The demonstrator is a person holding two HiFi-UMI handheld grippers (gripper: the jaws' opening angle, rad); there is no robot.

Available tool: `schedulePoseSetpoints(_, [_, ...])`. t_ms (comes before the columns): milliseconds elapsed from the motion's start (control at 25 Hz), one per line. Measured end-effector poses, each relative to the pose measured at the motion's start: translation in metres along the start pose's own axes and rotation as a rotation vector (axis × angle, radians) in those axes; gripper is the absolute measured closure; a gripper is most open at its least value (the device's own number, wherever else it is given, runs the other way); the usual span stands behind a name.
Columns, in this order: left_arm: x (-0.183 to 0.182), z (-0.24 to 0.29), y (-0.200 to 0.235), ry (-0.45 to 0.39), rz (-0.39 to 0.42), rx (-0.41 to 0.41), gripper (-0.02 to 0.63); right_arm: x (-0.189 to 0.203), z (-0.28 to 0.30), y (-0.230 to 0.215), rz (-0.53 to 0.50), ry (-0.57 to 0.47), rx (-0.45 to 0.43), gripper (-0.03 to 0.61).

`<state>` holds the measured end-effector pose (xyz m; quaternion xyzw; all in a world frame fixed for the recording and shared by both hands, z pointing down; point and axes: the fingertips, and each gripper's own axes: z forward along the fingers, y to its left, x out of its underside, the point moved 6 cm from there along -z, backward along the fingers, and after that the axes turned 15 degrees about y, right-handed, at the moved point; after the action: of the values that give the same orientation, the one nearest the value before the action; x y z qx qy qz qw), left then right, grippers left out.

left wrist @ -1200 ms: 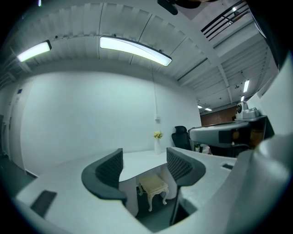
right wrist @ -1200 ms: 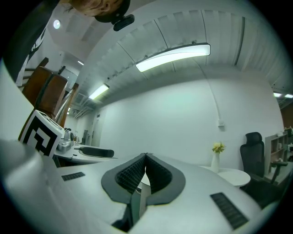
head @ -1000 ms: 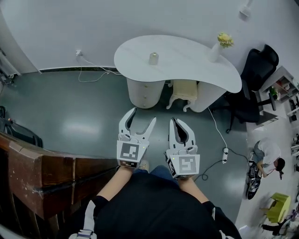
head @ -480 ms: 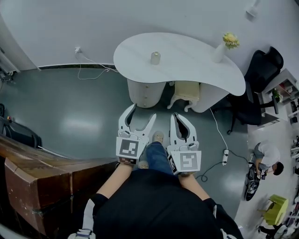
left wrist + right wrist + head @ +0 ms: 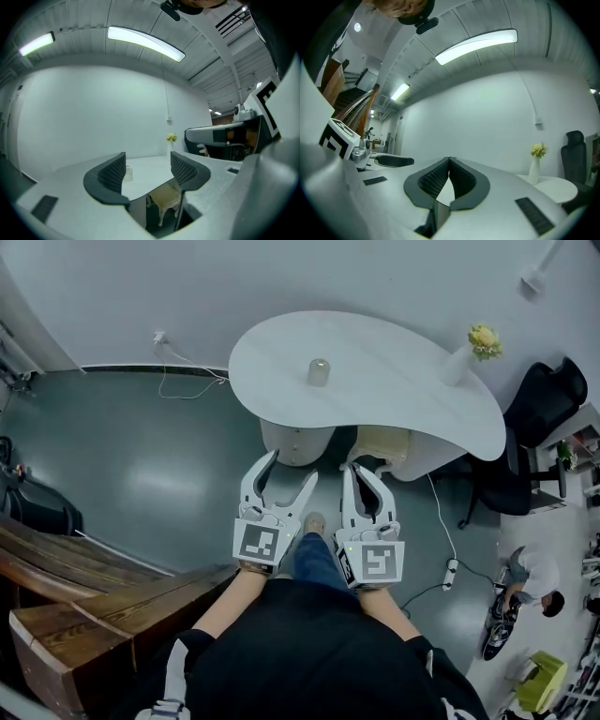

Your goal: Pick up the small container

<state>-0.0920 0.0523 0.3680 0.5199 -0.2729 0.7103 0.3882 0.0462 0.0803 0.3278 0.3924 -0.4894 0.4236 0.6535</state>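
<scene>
The small container [image 5: 319,372], a pale little jar, stands on the white curved table [image 5: 394,390] well ahead of both grippers. In the left gripper view the small container [image 5: 127,173] shows far off, just beside the left jaw. My left gripper [image 5: 289,471] is open and empty, held in the air short of the table's near edge. Beside it my right gripper [image 5: 355,469] has its jaws together with nothing between them. The right gripper [image 5: 449,161] also shows its pads meeting at the tips in its own view.
A white vase with yellow flowers [image 5: 472,349] stands at the table's right end. A cream stool [image 5: 384,442] sits under the table, a black chair [image 5: 548,413] to the right. A wooden stair rail [image 5: 84,610] lies at my left. A cable and power strip [image 5: 450,568] lie on the floor.
The table and container have drawn nearer as the person stepped forward. The wooden rail has slid down and left. Both grippers keep the same jaw positions.
</scene>
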Motion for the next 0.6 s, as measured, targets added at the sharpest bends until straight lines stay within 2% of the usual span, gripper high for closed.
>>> schedulePoseSetpoints(600, [-0.033,0.119,0.035,0.008,-0.032,-0.081,0.322,-0.003,0.117,-0.090,-0.013,0.023,-0.072,0.555])
